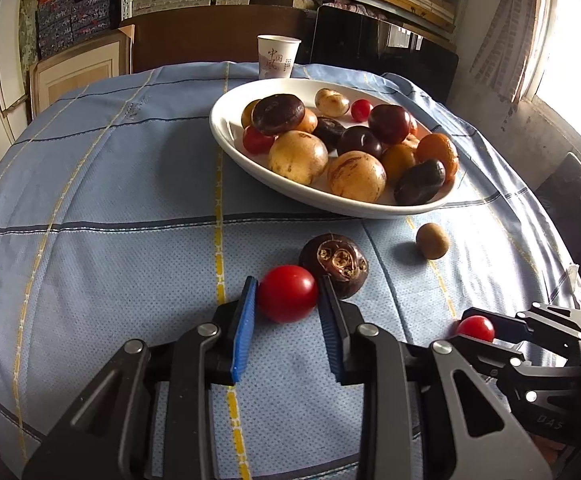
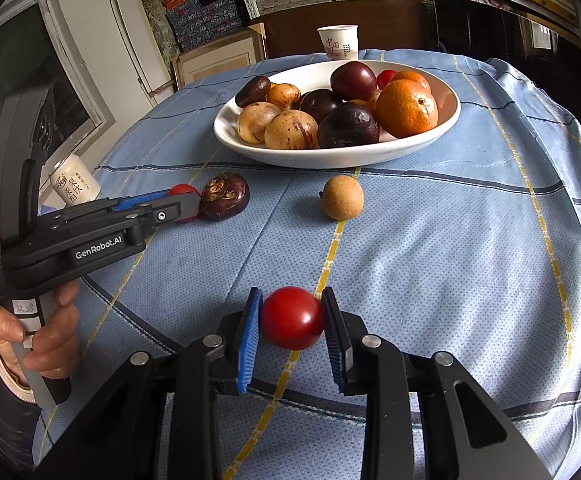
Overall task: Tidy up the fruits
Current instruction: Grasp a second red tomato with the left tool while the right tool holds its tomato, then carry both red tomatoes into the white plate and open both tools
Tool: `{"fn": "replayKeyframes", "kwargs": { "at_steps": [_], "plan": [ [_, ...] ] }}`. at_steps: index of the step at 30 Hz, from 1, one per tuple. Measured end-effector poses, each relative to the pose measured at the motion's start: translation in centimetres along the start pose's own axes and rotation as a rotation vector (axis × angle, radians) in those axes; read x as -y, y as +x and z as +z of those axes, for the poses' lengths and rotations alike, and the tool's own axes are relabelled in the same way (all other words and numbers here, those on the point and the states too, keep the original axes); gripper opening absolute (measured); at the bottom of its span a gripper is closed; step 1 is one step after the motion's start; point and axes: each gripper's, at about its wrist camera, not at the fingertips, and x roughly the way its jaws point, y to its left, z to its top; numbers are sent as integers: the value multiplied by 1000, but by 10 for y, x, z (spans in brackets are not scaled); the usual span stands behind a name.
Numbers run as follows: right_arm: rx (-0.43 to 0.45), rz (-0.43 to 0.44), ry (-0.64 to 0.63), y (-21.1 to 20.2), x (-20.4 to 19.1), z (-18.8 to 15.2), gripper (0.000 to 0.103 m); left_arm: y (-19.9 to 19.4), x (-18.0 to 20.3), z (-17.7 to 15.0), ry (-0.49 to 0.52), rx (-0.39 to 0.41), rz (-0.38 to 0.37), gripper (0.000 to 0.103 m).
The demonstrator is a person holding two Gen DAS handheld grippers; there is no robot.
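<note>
Red cherry tomato (image 1: 287, 293) on the cloth, bracketed by left gripper (image 1: 288, 296), jaws narrow, barely touching: squeeze gently, avoid the dark fruit (image 1: 335, 264) alongside. Right wrist: right gripper (image 2: 292, 318) clamped on second tomato (image 2: 292, 317); lift softly toward bowl (image 2: 330, 156).

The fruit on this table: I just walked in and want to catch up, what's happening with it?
A person holds a tool in each hand. The left tool and the right tool each bracket a red tomato on the blue tablecloth. A dark water chestnut and a small brown fruit lie loose near the white bowl of fruit.
</note>
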Motion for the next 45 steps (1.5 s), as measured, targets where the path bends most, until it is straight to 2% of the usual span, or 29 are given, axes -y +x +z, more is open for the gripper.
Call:
{"fn": "replayKeyframes", "kwargs": {
  "at_steps": [8,12,19,24,26,29,32,36,41,45],
  "plan": [
    [1,7,8,0,1,-1,30,-3,2,-2,7,4,10,30],
    [19,23,7,-3,1,-1,30,-19,2,-6,4,36,11,29],
    [133,51,-20,-27,-3,-3,30,-50,6,-13,-16,100,-27,29],
    [192,75,-39,-40,-6,-3,30,-61,14,-20,-10,113,-49,29],
    [200,86,-36,-42,-5,4,30,-63,15,-16,-29,102,-83,29],
    [222,66,-30,-42,-4,22,30,-67,17,4,-47,110,-133,29],
    [268,56,-4,-42,0,47,30,-65,24,33,-4,150,-90,29],
    [304,39,46,-33,11,93,30,-42,25,84,6,147,-55,29],
    [277,22,140,-6,37,151,30,7,12,139,-24,85,7,29],
    [225,9,192,22,56,178,30,42,6,166,-32,33,45,29]
  ]
}}
